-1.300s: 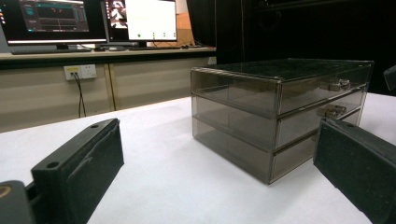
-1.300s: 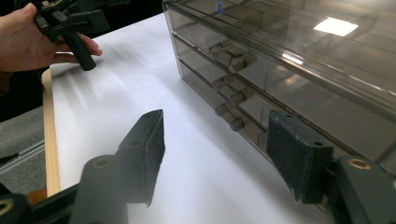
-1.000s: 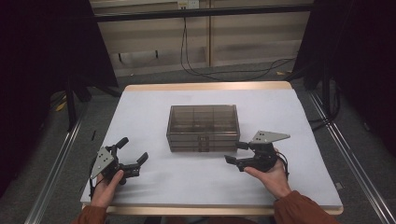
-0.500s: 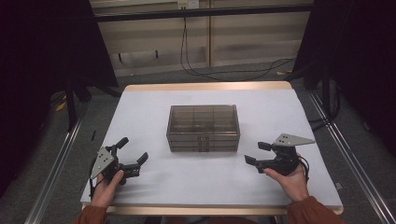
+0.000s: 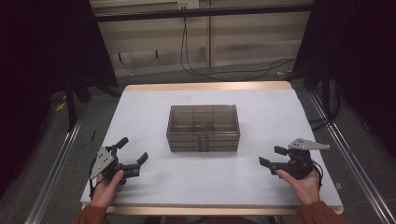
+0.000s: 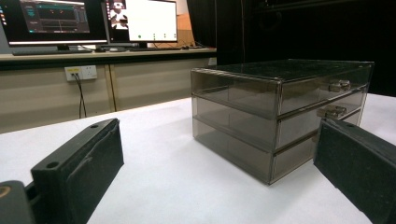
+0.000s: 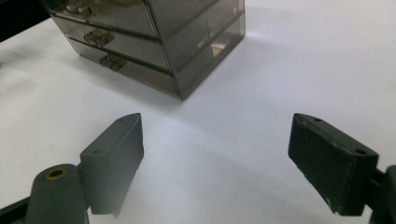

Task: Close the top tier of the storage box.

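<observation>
The bench (image 5: pixel 154 100) carries a smoky clear plastic drawer box (image 5: pixel 203 127) at its middle, three shallow drawers stacked, all pushed in. It looks rigid, light and slick-walled, likely to skid if nudged and to scratch or crack under a hard squeeze. The best holds are the small metal pull handles (image 7: pixel 96 36) on the drawer fronts. The left gripper (image 5: pixel 132 159) rests well to one side, jaws spread, nothing between them; the right gripper (image 5: pixel 272 156), whose jaws have just been opening, is likewise empty.
</observation>
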`<state>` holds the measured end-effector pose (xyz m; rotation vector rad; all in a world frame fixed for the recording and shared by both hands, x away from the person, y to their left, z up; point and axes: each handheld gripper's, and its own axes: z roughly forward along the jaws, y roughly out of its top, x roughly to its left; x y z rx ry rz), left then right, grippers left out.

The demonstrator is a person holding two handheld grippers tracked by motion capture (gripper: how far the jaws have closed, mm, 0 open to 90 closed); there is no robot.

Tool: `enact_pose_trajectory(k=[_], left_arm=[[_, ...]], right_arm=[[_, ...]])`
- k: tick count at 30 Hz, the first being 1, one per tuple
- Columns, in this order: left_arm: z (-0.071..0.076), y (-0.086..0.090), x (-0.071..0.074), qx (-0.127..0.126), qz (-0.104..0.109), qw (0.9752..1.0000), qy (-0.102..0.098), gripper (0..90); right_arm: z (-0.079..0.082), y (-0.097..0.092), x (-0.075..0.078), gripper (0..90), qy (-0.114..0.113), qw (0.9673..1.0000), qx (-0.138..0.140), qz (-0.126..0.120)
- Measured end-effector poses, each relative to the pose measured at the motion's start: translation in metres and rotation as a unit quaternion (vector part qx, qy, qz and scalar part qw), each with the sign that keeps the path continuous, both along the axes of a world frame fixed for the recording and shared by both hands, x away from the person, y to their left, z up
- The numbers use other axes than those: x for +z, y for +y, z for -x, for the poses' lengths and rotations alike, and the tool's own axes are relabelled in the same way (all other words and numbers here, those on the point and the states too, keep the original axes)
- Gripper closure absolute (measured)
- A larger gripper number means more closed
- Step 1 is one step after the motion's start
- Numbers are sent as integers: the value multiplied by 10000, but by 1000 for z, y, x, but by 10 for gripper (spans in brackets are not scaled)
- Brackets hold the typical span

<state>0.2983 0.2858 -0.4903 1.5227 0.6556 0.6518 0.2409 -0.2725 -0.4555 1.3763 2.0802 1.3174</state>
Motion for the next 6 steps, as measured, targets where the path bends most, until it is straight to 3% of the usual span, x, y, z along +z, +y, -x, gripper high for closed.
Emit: enact_pose_trajectory(k=[6], left_arm=[[-1, 0, 0, -17, 32, 10000, 12, 15]], right_arm=[[5, -13, -2, 152, 13, 9998, -212, 64]])
